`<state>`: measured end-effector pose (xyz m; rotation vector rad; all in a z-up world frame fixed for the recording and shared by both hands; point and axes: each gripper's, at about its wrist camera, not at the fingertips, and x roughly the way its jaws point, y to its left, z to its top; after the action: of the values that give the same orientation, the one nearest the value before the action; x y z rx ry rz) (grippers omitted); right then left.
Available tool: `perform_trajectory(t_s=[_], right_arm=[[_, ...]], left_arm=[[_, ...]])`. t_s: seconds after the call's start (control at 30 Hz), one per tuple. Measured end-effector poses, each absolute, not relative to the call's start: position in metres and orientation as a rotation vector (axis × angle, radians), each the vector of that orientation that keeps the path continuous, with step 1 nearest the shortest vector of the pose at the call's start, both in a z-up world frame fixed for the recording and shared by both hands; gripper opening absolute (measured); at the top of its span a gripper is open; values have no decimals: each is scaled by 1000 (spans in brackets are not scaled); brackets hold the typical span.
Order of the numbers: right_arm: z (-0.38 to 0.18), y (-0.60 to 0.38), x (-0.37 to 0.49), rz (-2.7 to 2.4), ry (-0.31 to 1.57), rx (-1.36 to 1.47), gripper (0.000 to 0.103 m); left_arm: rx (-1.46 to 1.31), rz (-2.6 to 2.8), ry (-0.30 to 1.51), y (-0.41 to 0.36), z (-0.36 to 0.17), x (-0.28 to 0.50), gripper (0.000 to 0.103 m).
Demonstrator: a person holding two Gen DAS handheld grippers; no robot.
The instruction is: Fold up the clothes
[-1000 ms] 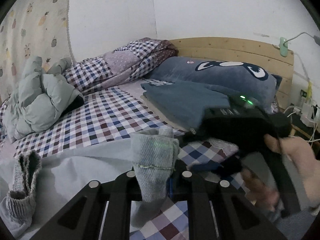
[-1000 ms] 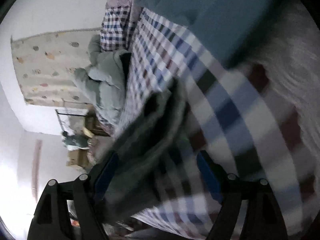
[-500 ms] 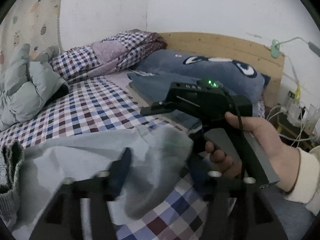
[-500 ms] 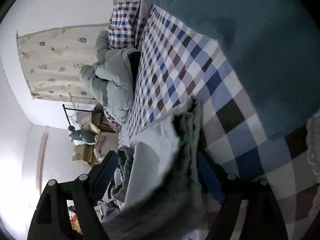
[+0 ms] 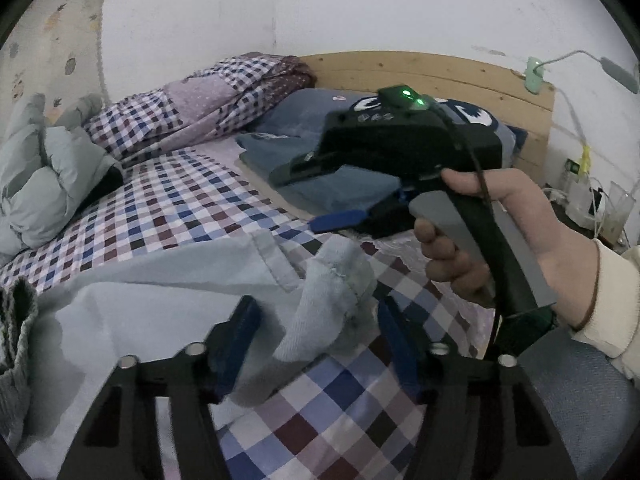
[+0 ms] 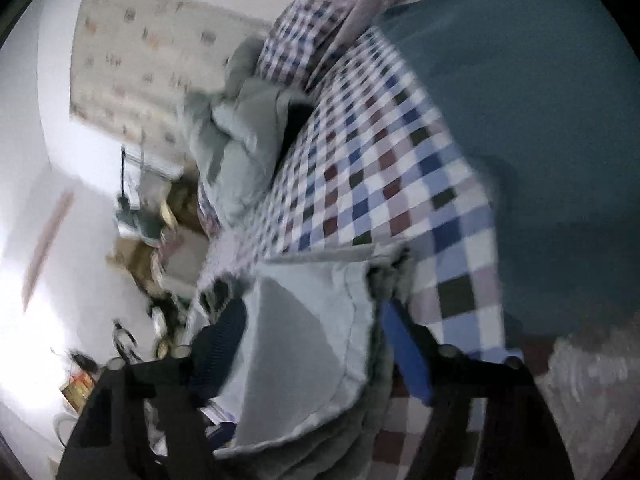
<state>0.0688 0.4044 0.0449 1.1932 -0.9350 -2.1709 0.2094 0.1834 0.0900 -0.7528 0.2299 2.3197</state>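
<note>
Pale-blue garment lies on the checked bedsheet, its bunched cuff between the left gripper's 2 parted jaws; the right gripper is likewise spread around it.

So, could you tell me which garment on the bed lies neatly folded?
The dark blue garment near the headboard; the pale blue one is spread loose, the green jacket crumpled.
</note>
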Motion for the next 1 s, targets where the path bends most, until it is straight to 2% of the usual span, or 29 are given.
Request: perform_trajectory(t_s=[0.13,0.2,0.23,0.27,0.37,0.5,0.63,0.77,0.83,0.87,0.93,0.97,1.0], right_arm=[[31,390,48,-2170,-822,1313,58],[25,383,38,-2174,-759,1358,36],[23,379,34,-2195,-712,1381,31],[22,375,31,-2220,-661,1404,18],[30,371,28,-2285,-600,1357,8],[74,385,33,-2397,-655,1128,2],[94,390,32,-2463,-648,987,2],[67,397,30,-2477,-615,1197,6],[66,411,44,-2495,-634,1216,6],[67,419,52,-2505,-646,1218,9],[68,435,67,-2523,-670,1224,22],[68,442,75,-2532,-682,1227,33],[69,450,83,-2542,-694,1229,41]], left_arm=[[-760,2312,200,178,90,205,37],[-762,2307,199,176,90,204,34],[-762,2304,199,176,91,203,31],[-762,2302,200,175,91,203,29],[-760,2307,203,174,95,200,20],[-731,2340,168,171,111,198,15],[-687,2353,149,178,127,190,14],[-887,2228,292,212,98,171,14],[-955,2187,362,225,84,170,14],[-972,2179,386,228,79,171,14],[-975,2174,382,224,77,178,17],[-972,2174,370,220,79,181,19],[-971,2166,341,213,81,184,25]])
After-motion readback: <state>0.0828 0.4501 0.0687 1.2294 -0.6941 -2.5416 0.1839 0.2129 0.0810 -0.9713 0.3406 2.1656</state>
